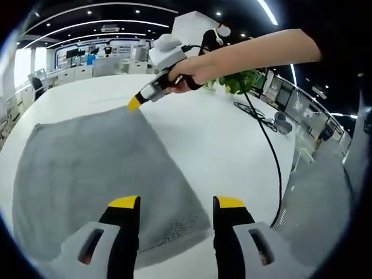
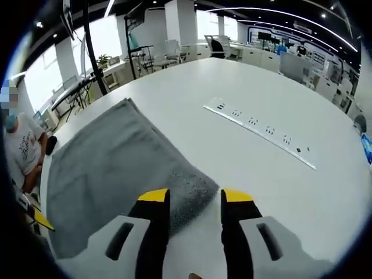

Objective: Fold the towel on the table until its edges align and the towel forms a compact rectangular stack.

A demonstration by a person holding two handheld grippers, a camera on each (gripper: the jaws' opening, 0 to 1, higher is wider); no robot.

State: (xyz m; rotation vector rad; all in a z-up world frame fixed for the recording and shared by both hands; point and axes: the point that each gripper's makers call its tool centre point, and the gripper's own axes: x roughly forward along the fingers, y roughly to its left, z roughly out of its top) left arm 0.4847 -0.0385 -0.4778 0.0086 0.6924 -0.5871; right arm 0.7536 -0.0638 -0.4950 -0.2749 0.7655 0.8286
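Office desks ring the white round table (image 2: 279,87), where the grey terry towel (image 1: 93,168) lies flat. Both the left gripper (image 1: 175,203) and right gripper (image 2: 195,197) gape open, each astride a corner. Pinch both corners together squarely, I'd judge, before lifting.

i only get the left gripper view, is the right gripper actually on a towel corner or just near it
Observer: In the right gripper view the right gripper is open, with a corner of the towel lying between its jaws.
Operator: anything else on the table past it
Observer: Yes, a long white power strip lies flat on the table, well apart from the towel.
Operator: anyone nearby
Observer: A person in a white shirt sits at the table's far edge, beyond the towel.
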